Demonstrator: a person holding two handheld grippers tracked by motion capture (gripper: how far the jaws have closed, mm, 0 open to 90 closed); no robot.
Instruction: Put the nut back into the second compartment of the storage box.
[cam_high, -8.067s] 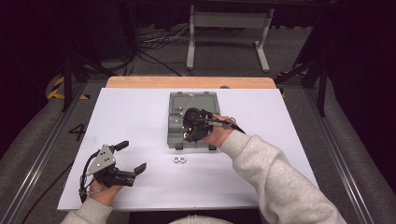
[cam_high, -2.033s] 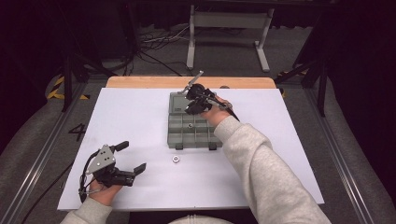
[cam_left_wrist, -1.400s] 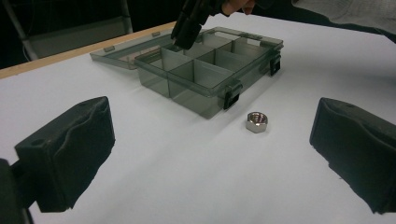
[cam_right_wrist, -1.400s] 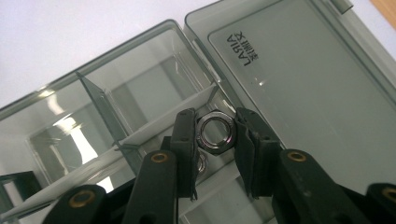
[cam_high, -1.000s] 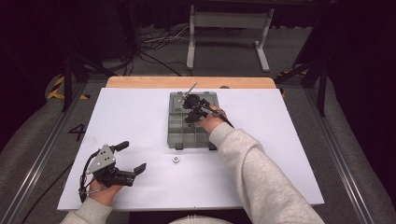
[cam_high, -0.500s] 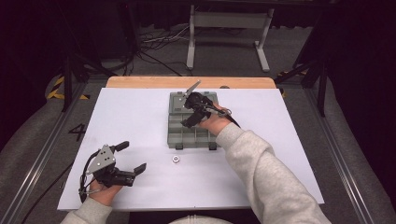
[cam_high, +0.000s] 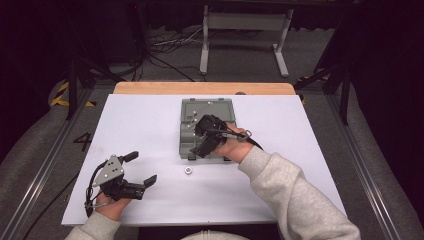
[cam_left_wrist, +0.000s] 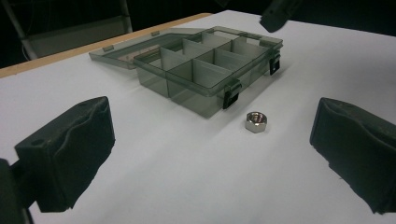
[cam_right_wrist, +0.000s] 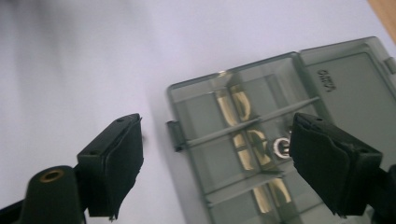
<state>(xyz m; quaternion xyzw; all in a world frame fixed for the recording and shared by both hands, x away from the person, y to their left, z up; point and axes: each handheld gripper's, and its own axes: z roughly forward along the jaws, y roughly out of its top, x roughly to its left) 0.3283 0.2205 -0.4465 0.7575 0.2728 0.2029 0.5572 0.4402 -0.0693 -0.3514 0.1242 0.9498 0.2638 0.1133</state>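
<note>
A grey see-through compartment box (cam_high: 191, 143) lies open on the white table, its lid (cam_high: 207, 106) folded flat behind it. My right gripper (cam_high: 200, 140) hovers over the box's near half. Its jaws have just been opening and hold nothing. In the right gripper view (cam_right_wrist: 215, 163) a small silver nut (cam_right_wrist: 281, 147) rests in one compartment of the box (cam_right_wrist: 201, 107). Another nut (cam_high: 188, 171) lies loose on the table in front of the box. My left gripper (cam_high: 141, 169) rests at the front left, open and empty, with that nut (cam_left_wrist: 256, 122) ahead of it (cam_left_wrist: 205, 158).
The box (cam_left_wrist: 205, 70) has two dark latches on its near wall. A wooden strip (cam_high: 200, 88) runs along the table's far edge. White tabletop (cam_high: 140, 125) lies bare to the left of the box and another stretch (cam_high: 300, 150) to its right.
The right hand has drawn back from the far part of the box toward its near edge and lifted a little. Its jaws went from shut to open. The left hand has not moved.
</note>
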